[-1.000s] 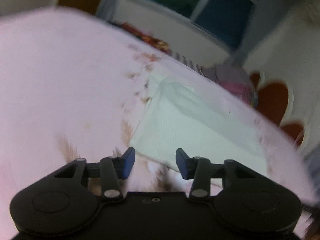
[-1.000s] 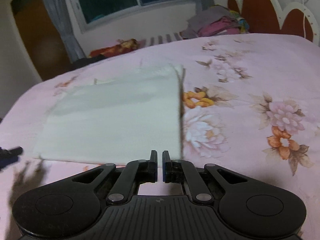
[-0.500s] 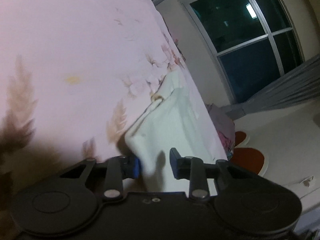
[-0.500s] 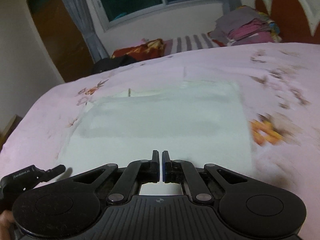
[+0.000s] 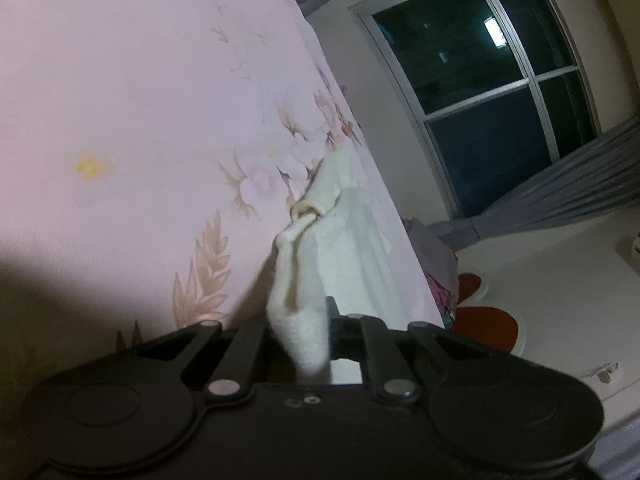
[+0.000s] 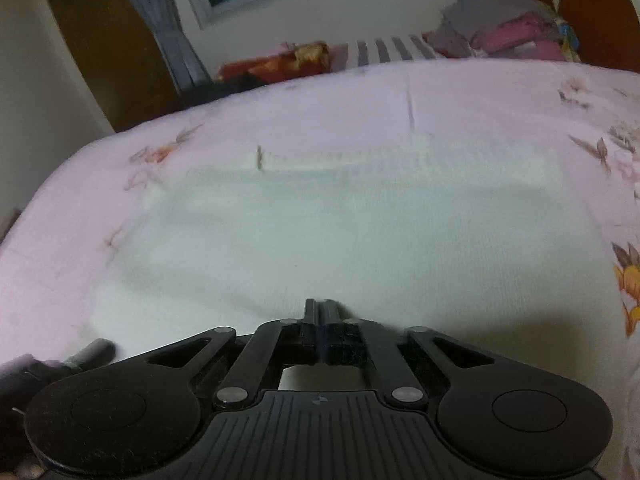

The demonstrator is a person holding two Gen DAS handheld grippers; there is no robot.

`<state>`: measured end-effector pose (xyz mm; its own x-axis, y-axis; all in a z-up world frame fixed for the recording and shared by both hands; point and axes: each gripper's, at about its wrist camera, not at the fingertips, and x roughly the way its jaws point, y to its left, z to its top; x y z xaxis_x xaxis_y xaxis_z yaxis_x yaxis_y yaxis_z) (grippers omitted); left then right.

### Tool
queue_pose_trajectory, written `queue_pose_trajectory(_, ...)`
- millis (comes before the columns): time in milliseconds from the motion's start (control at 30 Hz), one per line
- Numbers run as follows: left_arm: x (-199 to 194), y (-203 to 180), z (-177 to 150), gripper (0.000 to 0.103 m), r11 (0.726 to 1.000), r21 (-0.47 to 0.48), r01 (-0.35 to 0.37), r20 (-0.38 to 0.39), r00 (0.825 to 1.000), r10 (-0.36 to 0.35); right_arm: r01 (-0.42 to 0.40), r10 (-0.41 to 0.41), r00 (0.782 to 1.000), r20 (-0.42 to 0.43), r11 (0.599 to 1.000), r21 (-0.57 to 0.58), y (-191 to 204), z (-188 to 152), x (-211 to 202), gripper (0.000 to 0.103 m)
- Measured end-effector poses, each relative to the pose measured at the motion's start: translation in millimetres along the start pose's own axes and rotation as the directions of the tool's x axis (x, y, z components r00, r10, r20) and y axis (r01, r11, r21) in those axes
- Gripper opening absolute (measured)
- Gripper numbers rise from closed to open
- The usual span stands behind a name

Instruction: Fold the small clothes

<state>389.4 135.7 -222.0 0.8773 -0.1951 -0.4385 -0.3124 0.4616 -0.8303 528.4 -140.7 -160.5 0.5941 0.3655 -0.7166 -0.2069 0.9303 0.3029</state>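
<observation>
A white garment [image 6: 360,232] lies flat on the pink floral bedsheet [image 6: 480,100]. In the left wrist view its near corner [image 5: 300,312] is bunched up between the jaws of my left gripper [image 5: 301,317], which are closing and pinch the cloth. The rest of the garment [image 5: 348,236] trails away along the bed. My right gripper [image 6: 320,305] is shut with nothing in it, its tips at the middle of the garment's near edge. A dark part of the left gripper [image 6: 90,353] shows at the garment's lower left corner.
A pile of folded clothes [image 6: 512,32] and a red-and-white headboard [image 6: 592,12] sit at the far right of the bed. Striped cloth [image 6: 392,50] and red fabric [image 6: 288,60] lie along the far edge under the window [image 5: 480,80]. Grey curtains [image 6: 176,40] hang beside it.
The left gripper rolled, came down onto the garment's corner and closed on it, bunching the cloth. The right gripper, still shut, slid left along the garment's near edge from the right corner to the middle.
</observation>
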Motion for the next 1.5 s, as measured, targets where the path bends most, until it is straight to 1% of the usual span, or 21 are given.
queue_pose_trajectory(100,0,-7,0,0.014,0.998,0.034,-0.048,0.022,0.999,0.048,-0.003,0.004,1.000,-0.016,1.000,0.020,-2,8,-3,0.000)
queue_pose_trajectory(200,5,-17,5,0.008,0.994,0.064,-0.089,0.009,0.996,0.089,-0.037,0.037,0.999,-0.022,0.999,0.021,-11,5,0,0.000)
queue_pose_trajectory(333,-3,-52,10,0.007,0.969,0.216,-0.119,0.030,0.993,0.115,-0.099,0.100,0.994,-0.047,0.995,0.032,-22,11,2,0.000)
queue_pose_trajectory(400,-4,-81,4,0.006,0.929,0.344,-0.138,0.032,0.990,0.136,-0.135,0.138,0.990,-0.023,0.987,0.090,-36,16,-9,0.000)
queue_pose_trajectory(500,-1,-127,-16,0.006,0.865,0.494,-0.084,-0.005,0.995,0.099,-0.183,0.175,0.983,0.054,0.964,0.192,-80,21,-38,0.000)
queue_pose_trajectory(633,9,-186,-60,0.006,0.773,0.634,0.020,-0.089,0.995,0.048,-0.183,0.146,0.977,0.155,0.948,0.261,-145,28,-86,0.000)
queue_pose_trajectory(733,20,-215,-103,0.006,0.719,0.691,0.077,-0.157,0.987,0.044,-0.173,0.109,0.970,0.216,0.938,0.301,-190,30,-124,0.000)
queue_pose_trajectory(800,32,-225,-130,0.006,0.692,0.713,0.112,-0.214,0.975,0.063,-0.156,0.082,0.968,0.237,0.936,0.315,-212,32,-146,0.000)
queue_pose_trajectory(867,56,-228,-162,0.011,0.659,0.739,0.136,-0.294,0.946,0.135,-0.145,0.060,0.965,0.255,0.934,0.328,-231,26,-165,0.000)
queue_pose_trajectory(933,77,-227,-193,0.028,0.615,0.773,0.154,-0.380,0.889,0.255,-0.160,0.077,0.966,0.245,0.926,0.341,-247,19,-176,0.004)
queue_pose_trajectory(967,76,-226,-200,0.028,0.609,0.778,0.155,-0.388,0.881,0.271,-0.133,0.051,0.972,0.231,0.925,0.356,-253,17,-180,0.044)
queue_pose_trajectory(1000,68,-227,-200,0.029,0.607,0.775,0.176,-0.393,0.886,0.246,-0.107,0.017,0.972,0.236,0.922,0.372,-257,14,-185,0.070)
queue_pose_trajectory(1033,58,-228,-194,0.032,0.612,0.766,0.197,-0.394,0.896,0.205,-0.122,0.014,0.959,0.282,0.922,0.368,-258,10,-193,0.086)
queue_pose_trajectory(1067,50,-228,-184,0.034,0.616,0.763,0.193,-0.376,0.909,0.180,-0.153,0.038,0.950,0.311,0.923,0.354,-258,9,-197,0.085)
queue_pose_trajectory(1100,46,-228,-172,0.034,0.624,0.762,0.174,-0.346,0.924,0.164,-0.173,0.063,0.950,0.304,0.921,0.350,-257,9,-198,0.082)
queue_pose_trajectory(1133,42,-227,-160,0.033,0.634,0.760,0.145,-0.310,0.938,0.157,-0.206,0.105,0.951,0.291,0.917,0.342,-255,10,-196,0.068)
queue_pose_trajectory(1167,43,-225,-145,0.033,0.643,0.758,0.107,-0.271,0.949,0.162,-0.238,0.147,0.951,0.272,0.910,0.339,-252,12,-190,0.058)
queue_pose_trajectory(1200,45,-221,-131,0.033,0.653,0.754,0.070,-0.238,0.956,0.173,-0.265,0.186,0.951,0.249,0.904,0.337,-246,14,-183,0.057)
queue_pose_trajectory(1300,60,-206,-98,0.031,0.698,0.716,0.008,-0.214,0.954,0.209,-0.279,0.234,0.956,0.178,0.912,0.300,-223,14,-160,0.055)
queue_pose_trajectory(1400,77,-202,-83,0.031,0.691,0.723,-0.017,-0.200,0.952,0.233,-0.287,0.262,0.957,0.124,0.912,0.294,-205,10,-140,0.055)
queue_pose_trajectory(1500,89,-192,-79,0.029,0.704,0.709,-0.025,-0.220,0.942,0.254,-0.281,0.271,0.960,0.074,0.913,0.294,-192,9,-122,0.055)
